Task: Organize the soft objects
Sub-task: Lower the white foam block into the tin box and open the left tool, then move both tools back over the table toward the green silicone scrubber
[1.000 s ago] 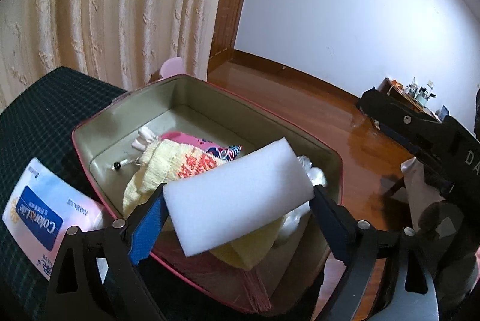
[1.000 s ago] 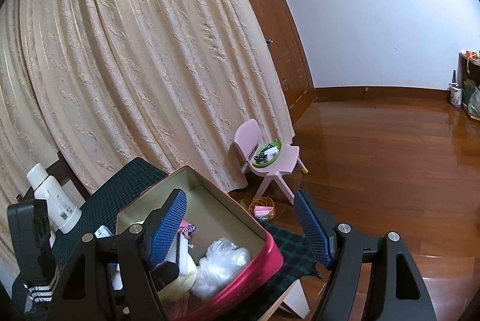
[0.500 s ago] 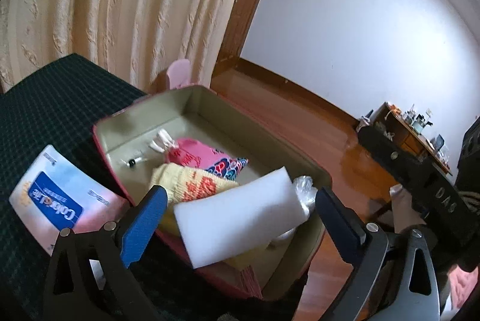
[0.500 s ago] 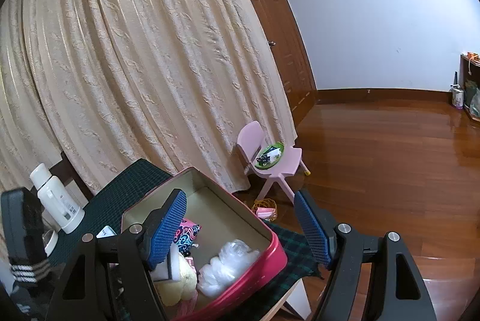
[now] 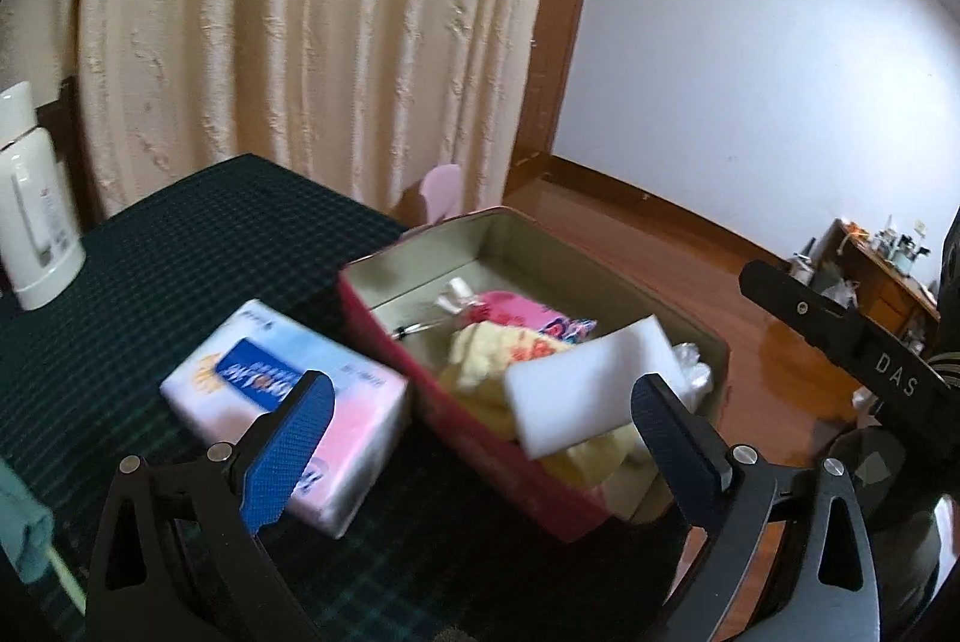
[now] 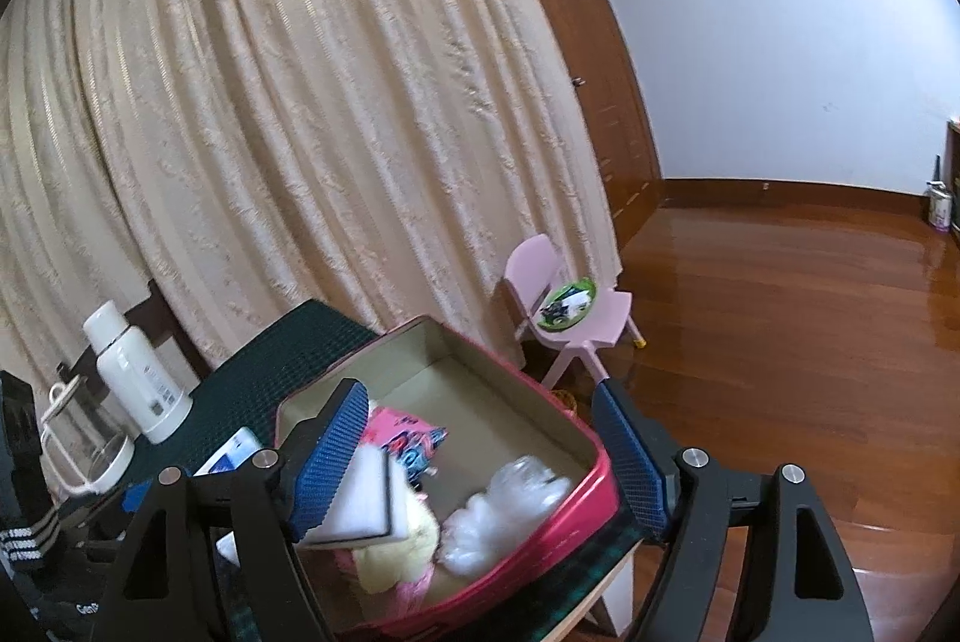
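A blurred tissue pack (image 5: 288,402) lies on the table (image 5: 180,246), partly hidden behind the wide-spread left tool (image 5: 480,438). The white sponge (image 5: 591,384) rests in the red box (image 5: 480,438), seemingly atop yellow cloth (image 5: 486,348). The right tool (image 6: 480,468) gapes empty.

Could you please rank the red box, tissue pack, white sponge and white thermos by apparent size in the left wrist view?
1. red box
2. tissue pack
3. white sponge and white thermos look alike; differing camera distance makes ranking unsure.

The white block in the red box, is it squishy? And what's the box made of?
The white block looks like matte foam sponge: plain, no shine, soft edges. The box seems cardboard or fabric-covered board: stiff thin walls, red outside, dull beige inside.
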The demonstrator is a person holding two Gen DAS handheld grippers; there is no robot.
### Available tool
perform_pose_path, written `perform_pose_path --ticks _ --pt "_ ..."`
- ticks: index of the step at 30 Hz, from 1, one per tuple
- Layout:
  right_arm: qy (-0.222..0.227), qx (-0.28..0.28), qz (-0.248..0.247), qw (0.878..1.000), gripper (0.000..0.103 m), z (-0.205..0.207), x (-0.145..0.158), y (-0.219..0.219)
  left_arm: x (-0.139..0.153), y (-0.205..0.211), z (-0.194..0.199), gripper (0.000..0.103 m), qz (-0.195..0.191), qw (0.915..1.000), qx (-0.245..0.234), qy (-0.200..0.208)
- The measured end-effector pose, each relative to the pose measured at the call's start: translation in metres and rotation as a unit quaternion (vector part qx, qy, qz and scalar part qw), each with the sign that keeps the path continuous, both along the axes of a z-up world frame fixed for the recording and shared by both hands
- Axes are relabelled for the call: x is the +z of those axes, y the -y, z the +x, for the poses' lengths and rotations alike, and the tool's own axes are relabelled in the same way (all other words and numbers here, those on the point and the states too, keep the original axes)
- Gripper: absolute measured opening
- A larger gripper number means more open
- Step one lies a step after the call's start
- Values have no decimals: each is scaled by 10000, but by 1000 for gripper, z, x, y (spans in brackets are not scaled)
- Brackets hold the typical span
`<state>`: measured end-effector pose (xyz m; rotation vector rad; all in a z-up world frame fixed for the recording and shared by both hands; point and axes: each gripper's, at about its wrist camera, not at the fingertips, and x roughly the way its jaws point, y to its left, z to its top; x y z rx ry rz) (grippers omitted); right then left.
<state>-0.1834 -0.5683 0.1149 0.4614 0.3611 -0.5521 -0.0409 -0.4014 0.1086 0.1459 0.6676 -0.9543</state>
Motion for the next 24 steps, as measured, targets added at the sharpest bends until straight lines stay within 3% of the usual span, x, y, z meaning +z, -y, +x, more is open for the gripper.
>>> perform_pose_path --ticks 11,17,24 --pt "-188 782 -159 9966 81 20 -5 -45 4 -46 -7 100 120 9989 426 163" --pt "-370 1427 -365 9884 81 34 -13 -86 5 -78 -2 100 111 9972 732 119" --pt "-490 1973 -279 9787 81 50 -20 -120 8 -127 8 100 107 9921 1237 185"
